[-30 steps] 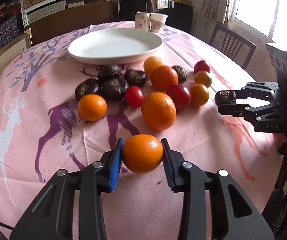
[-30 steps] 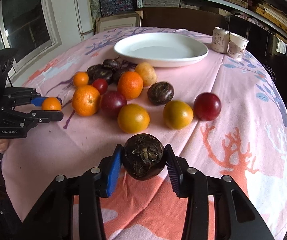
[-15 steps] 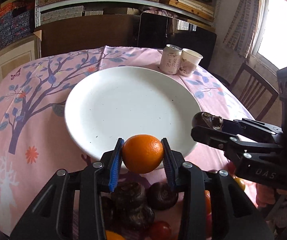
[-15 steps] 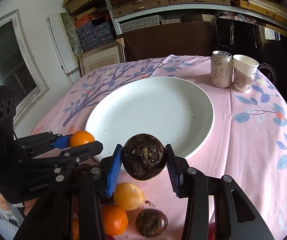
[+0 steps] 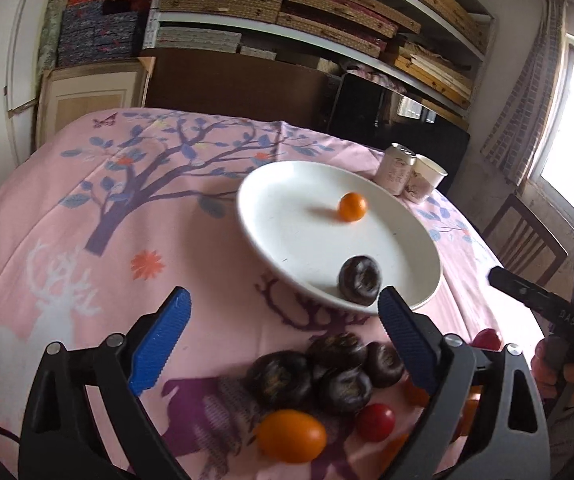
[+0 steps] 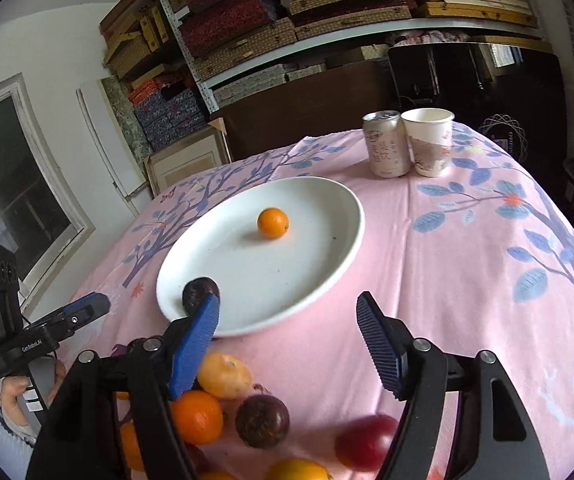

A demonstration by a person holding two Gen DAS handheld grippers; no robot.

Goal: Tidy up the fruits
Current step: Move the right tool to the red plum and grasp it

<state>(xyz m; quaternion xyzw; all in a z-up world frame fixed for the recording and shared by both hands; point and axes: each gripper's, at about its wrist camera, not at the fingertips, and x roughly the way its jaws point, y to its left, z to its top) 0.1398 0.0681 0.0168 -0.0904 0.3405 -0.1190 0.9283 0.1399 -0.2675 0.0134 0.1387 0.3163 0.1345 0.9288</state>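
Black claw (image 5: 283,334) frames, ribbed blue pads (image 6: 377,346), silver screws, white lettering.

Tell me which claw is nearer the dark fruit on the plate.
Right. The dark fruit sits at the plate's near rim, right beside the right claw's left finger. The left claw hangs open further back, over the pile.

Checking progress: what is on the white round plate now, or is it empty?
Not empty. The white round plate holds one small orange fruit near its middle and one dark wrinkled fruit at its near rim.
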